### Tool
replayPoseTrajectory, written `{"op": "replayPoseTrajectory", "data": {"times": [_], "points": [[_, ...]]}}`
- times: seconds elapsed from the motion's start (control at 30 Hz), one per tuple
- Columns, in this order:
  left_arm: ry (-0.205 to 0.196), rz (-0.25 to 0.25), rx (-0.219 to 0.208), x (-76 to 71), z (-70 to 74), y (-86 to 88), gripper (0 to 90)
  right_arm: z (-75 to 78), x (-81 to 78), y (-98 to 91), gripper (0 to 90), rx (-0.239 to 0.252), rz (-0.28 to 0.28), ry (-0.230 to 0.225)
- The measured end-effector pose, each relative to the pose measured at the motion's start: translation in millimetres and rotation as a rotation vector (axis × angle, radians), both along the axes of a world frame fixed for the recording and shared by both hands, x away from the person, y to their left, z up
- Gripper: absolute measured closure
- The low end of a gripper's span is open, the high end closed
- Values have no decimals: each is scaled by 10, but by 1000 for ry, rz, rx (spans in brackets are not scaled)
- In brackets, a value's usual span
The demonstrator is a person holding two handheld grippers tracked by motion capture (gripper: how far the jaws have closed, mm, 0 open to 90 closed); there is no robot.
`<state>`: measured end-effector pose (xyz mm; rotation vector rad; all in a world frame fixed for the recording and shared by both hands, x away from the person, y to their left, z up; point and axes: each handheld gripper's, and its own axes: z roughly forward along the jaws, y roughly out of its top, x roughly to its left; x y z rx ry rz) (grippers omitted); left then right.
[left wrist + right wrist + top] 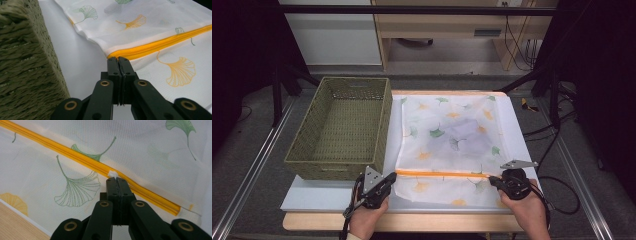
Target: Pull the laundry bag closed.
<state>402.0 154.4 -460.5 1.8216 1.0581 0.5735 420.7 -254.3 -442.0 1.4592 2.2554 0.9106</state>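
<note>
A white mesh bag (452, 132) printed with green and orange leaves lies flat on the white board (337, 192). An orange zipper (442, 174) runs across its near part. My left gripper (392, 176) is shut at the zipper's left end, and in the left gripper view its tips (118, 59) pinch the bag's edge where the zipper (155, 46) starts. At the zipper's right part, my right gripper (492, 181) is shut. In the right gripper view its tips (116, 180) hold the small white zipper pull (113, 173).
An empty green woven basket (342, 125) stands left of the bag, its wall (25, 62) close beside my left gripper. The wooden table edge (15, 225) runs along the near side. Black frame posts and cables stand at the right.
</note>
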Motion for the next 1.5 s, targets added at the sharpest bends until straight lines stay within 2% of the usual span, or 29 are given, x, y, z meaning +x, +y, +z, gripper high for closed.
{"op": "replayPoseTrajectory", "data": {"times": [0.2,0.4,0.6,1.33,1.5], "points": [[0,0,1,-1,2,3,892,-11,-2,-13,900,-7,-3,9],[0,0,4,-2,2,-1,892,-19,-7,-81,900,12,-22,21],[-1,5,0,2,7,12,892,-29,-12,-143,900,9,-40,31],[-1,5,1,1,5,7,892,-64,-39,-400,900,36,-95,44],[1,6,0,4,2,12,892,-71,-41,-430,900,28,-101,45]]}}
